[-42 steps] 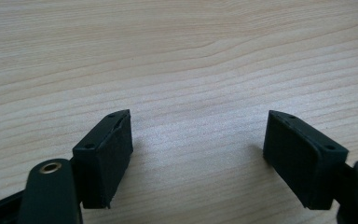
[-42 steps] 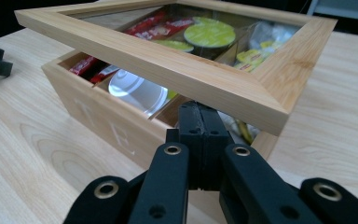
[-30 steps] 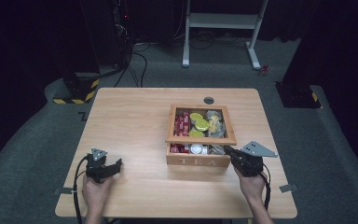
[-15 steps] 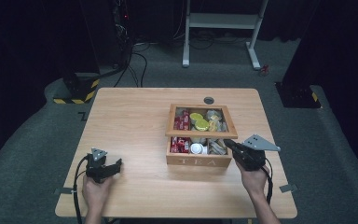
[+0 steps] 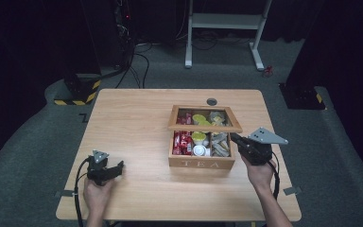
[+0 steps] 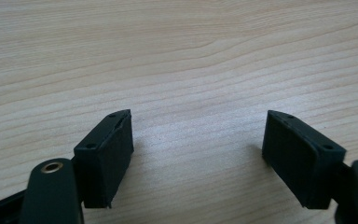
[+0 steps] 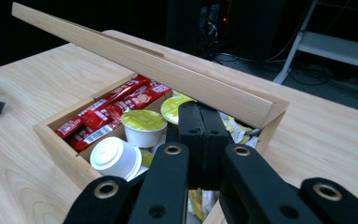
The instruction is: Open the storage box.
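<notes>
A wooden tea box (image 5: 201, 163) stands right of the table's middle, its glass-paned lid (image 5: 203, 128) propped partly up. My right gripper (image 5: 234, 138) is shut, with its tips under the lid's front right edge. In the right gripper view the shut jaws of the right gripper (image 7: 200, 112) sit just below the slanting lid (image 7: 168, 70). Inside the box lie red sachets (image 7: 107, 112), yellow-topped cups (image 7: 144, 123) and a white cup (image 7: 114, 156). My left gripper (image 5: 118, 166) rests open on the table near the front left corner. Nothing but bare wood lies between the jaws of the left gripper (image 6: 198, 126).
The light wooden table (image 5: 132, 118) has a round black cable hole (image 5: 211, 101) behind the box. On the dark floor beyond stand a white frame (image 5: 227, 21), a yellow-and-black striped base (image 5: 75, 92) and several cables.
The lid's front edge has risen and swung back, uncovering more of the box's front compartments. My right gripper has moved up with it. The left gripper has stayed put.
</notes>
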`<control>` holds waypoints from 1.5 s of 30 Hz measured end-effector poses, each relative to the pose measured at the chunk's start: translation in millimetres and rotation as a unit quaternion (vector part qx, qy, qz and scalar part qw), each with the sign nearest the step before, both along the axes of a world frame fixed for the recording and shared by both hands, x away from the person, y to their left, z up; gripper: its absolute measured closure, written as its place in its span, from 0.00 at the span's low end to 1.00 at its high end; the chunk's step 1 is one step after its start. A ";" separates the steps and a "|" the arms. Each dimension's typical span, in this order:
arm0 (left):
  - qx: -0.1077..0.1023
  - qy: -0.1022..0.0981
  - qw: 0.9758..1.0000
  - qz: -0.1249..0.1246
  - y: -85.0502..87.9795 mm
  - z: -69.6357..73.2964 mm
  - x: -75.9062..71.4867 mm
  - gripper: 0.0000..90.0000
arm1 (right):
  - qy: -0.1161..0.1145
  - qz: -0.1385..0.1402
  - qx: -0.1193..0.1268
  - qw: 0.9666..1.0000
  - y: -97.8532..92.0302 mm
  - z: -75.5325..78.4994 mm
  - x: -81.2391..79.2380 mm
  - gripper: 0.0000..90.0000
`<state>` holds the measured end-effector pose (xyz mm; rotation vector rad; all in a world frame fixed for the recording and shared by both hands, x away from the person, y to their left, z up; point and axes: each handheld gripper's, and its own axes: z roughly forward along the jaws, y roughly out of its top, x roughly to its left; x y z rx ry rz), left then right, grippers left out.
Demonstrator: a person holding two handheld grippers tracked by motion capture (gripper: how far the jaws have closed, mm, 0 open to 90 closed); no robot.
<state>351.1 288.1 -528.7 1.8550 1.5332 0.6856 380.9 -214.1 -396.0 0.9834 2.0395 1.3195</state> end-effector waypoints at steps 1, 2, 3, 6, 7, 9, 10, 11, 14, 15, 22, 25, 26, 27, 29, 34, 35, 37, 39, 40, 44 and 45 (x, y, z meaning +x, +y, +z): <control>0.000 -0.001 1.000 -0.001 -0.1 0.0 -0.1 0.29 | -0.002 0.000 -0.002 1.000 0.0 1.3 0.6 1.00; -0.001 -0.001 1.000 -0.001 -0.2 0.0 -0.1 0.30 | -0.002 -0.002 -0.004 1.000 0.1 3.7 1.8 1.00; -0.001 -0.001 1.000 -0.001 -0.2 0.0 -0.1 0.29 | -0.002 -0.002 -0.004 1.000 0.1 3.7 1.8 1.00; 0.000 0.000 1.000 -0.006 -0.5 -0.1 0.1 0.28 | -0.006 -0.001 -0.009 1.000 0.0 7.7 4.3 1.00; 0.000 0.000 1.000 -0.007 -0.8 -0.1 -0.1 0.27 | -0.006 -0.002 -0.007 1.000 0.0 8.7 4.9 1.00; 0.000 0.000 1.000 -0.007 -0.9 -0.1 -0.3 0.27 | -0.007 -0.001 -0.007 1.000 -0.3 9.9 5.9 1.00; 0.000 0.000 1.000 -0.008 -1.0 -0.1 -0.4 0.27 | -0.008 -0.001 -0.006 1.000 -0.6 11.3 6.9 1.00; 0.001 0.003 1.000 -0.010 -1.0 0.3 -0.8 0.27 | -0.003 0.000 0.002 1.000 -1.6 13.4 8.9 1.00; 0.000 0.000 1.000 -0.009 -2.1 -0.1 -1.1 0.27 | 0.001 0.004 0.011 1.000 -3.2 16.1 11.9 1.00; 0.000 0.000 1.000 -0.009 -2.2 -0.1 -1.1 0.27 | -0.001 0.004 0.011 1.000 -3.6 18.2 13.6 1.00; 0.002 0.002 1.000 -0.010 -3.3 0.2 -1.9 0.27 | -0.001 0.003 0.015 1.000 -4.8 26.0 20.0 1.00; 0.002 0.002 1.000 -0.009 -3.3 0.2 -1.9 0.27 | -0.003 0.002 0.015 1.000 -4.8 27.7 21.3 1.00; 0.001 0.002 1.000 -0.009 -3.5 0.2 -1.8 0.27 | -0.002 0.003 0.018 1.000 -5.1 29.1 22.9 1.00; 0.000 0.002 1.000 -0.007 -4.1 0.2 -1.8 0.27 | -0.002 0.002 0.019 1.000 -5.0 29.8 23.5 1.00; 0.001 0.001 1.000 -0.006 -4.5 0.2 -1.7 0.27 | -0.003 0.002 0.018 1.000 -5.1 30.6 24.3 1.00; 0.002 0.000 1.000 0.001 -7.4 0.3 -0.8 0.28 | -0.002 0.002 0.021 1.000 -5.6 34.6 27.6 1.00; 0.001 0.000 1.000 -0.002 -9.9 0.3 0.0 0.29 | -0.003 0.002 0.022 1.000 -5.8 36.4 28.4 1.00; 0.004 -0.001 1.000 -0.009 -13.4 0.8 0.1 0.29 | -0.005 0.001 0.023 1.000 -6.2 38.2 29.2 1.00; 0.004 -0.002 1.000 -0.015 -15.2 1.4 -0.1 0.30 | -0.005 0.001 0.024 1.000 -6.6 39.9 29.9 1.00; 0.003 -0.005 1.000 -0.020 -17.4 2.1 -0.5 0.30 | -0.005 0.001 0.024 1.000 -6.6 39.9 29.9 1.00; -0.011 -0.017 0.999 -0.044 -25.7 8.0 -0.9 0.31 | -0.006 0.001 0.024 1.000 -6.6 42.1 32.4 1.00; -0.016 -0.020 0.998 -0.051 -27.9 10.2 -1.1 0.31 | -0.005 0.000 0.026 1.000 -6.6 42.4 32.7 1.00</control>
